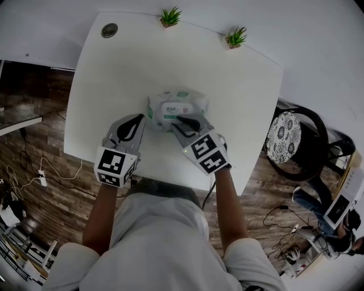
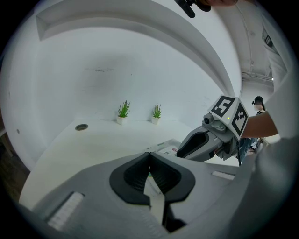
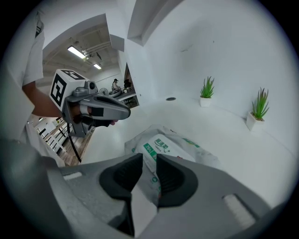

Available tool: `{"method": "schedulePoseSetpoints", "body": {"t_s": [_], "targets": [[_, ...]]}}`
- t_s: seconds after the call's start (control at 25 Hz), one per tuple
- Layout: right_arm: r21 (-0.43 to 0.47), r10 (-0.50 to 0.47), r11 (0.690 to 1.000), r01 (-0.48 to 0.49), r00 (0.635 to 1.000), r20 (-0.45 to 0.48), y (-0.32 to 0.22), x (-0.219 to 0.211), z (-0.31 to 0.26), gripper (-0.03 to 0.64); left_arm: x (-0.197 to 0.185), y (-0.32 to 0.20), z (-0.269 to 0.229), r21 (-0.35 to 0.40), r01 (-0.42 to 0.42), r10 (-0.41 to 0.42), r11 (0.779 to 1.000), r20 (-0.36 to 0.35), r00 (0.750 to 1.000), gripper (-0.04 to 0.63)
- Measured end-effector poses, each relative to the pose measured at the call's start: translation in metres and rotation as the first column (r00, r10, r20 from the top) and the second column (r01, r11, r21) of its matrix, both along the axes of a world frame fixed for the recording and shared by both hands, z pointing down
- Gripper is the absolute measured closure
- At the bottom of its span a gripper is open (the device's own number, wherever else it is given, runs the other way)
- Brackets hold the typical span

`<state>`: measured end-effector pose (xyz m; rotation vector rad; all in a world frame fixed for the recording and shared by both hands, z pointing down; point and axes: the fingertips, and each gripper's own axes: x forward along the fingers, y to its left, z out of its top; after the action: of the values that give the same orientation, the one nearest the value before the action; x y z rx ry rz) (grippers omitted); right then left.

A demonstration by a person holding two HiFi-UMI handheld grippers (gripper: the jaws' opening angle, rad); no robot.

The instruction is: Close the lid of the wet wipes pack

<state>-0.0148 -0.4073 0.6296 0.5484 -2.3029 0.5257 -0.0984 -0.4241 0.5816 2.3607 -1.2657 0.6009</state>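
Hovering over the near right edge of the wet wipes pack (image 1: 177, 105), which is lying crosswise on the white table (image 1: 114, 79), the right gripper (image 1: 180, 120) is showing narrowly parted, empty jaws, while the left gripper (image 1: 140, 118) is sitting closed just beside its left end.

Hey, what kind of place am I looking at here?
Likely an office or lab workspace: a plain white table with two small potted plants, ceiling strip lights over an open hall behind, and loose cables on the wood floor.
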Motion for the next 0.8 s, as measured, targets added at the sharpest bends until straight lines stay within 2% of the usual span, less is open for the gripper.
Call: {"method": "schedulePoseSetpoints", "body": {"t_s": [0.8], "targets": [[0.024,-0.04,0.999,0.043,0.994,-0.104,-0.0001,-0.0008,0.0091,0.517,0.0022,0.0063,0.0045,-0.008,-0.002,0.002,1.0,-0.003,1.0,0.589]]}}
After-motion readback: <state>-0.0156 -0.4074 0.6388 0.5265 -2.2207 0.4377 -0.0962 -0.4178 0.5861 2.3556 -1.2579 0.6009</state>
